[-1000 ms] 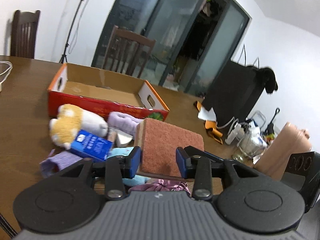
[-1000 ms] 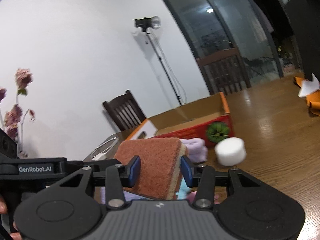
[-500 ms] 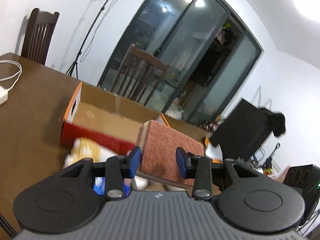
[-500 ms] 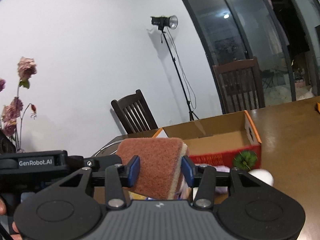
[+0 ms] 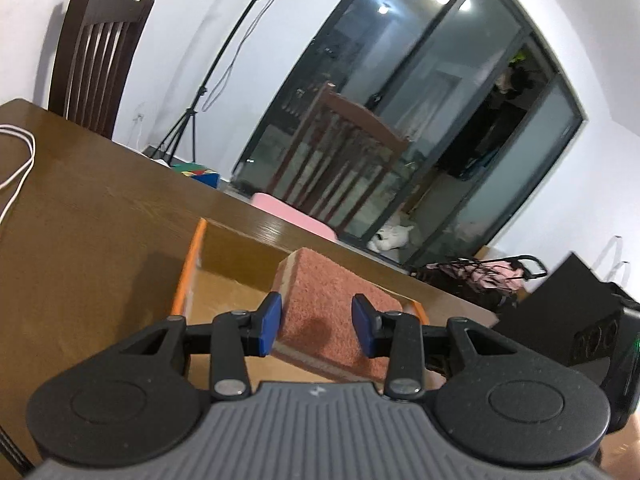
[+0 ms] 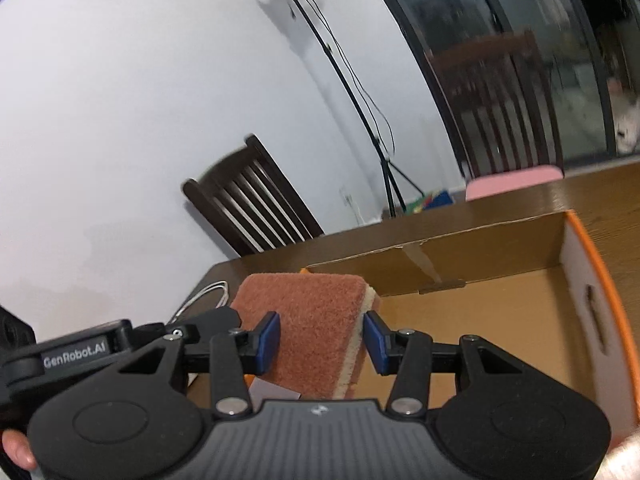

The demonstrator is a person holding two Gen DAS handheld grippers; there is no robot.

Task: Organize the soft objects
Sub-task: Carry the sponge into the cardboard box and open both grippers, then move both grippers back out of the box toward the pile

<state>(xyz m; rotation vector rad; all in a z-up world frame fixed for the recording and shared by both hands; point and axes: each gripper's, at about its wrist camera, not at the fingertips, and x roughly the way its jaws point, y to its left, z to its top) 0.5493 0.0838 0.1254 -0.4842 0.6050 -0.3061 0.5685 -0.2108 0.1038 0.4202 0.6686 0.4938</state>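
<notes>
2 grippers, left (image 5: 316,330) and right (image 6: 320,338), pinch 1 light, squashy sponge (image 6: 316,328) by opposite edges above the box (image 6: 576,280).

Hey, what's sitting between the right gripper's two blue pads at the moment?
The reddish-brown sponge, pressed between the pads of the right gripper above the open cardboard box; the right wrist view shows it.

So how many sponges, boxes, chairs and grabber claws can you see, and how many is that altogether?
Sponge: 1
Cardboard box: 1
Wooden chairs: 2
Grippers, left gripper and right gripper: 2
Total: 6
</notes>
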